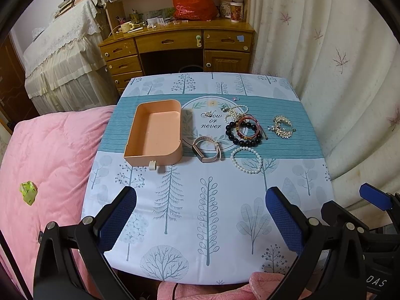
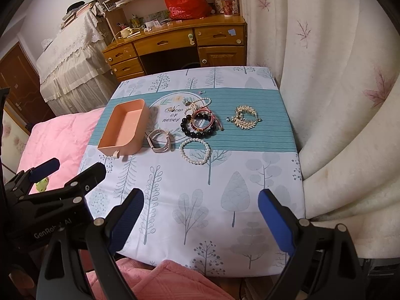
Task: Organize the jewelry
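An empty peach tray [image 1: 155, 135] [image 2: 122, 130] sits on the left of the table. To its right lie a pink-strap watch [image 1: 207, 148] [image 2: 160, 140], a white pearl bracelet [image 1: 246, 160] [image 2: 195, 151], a black bead bracelet [image 1: 243, 132] [image 2: 197, 126] tangled with red bangles [image 1: 246, 122], a gold leaf piece [image 1: 282, 126] [image 2: 246, 118] and a small ring [image 1: 208, 114]. My left gripper [image 1: 200, 197] is open and empty above the near table edge. My right gripper [image 2: 201, 197] is open and empty, beside it.
The table has a tree-print cloth [image 1: 212, 212]. A pink quilt [image 1: 45, 162] lies to the left, a white curtain [image 2: 337, 100] to the right. A wooden desk [image 1: 180, 50] stands behind the table.
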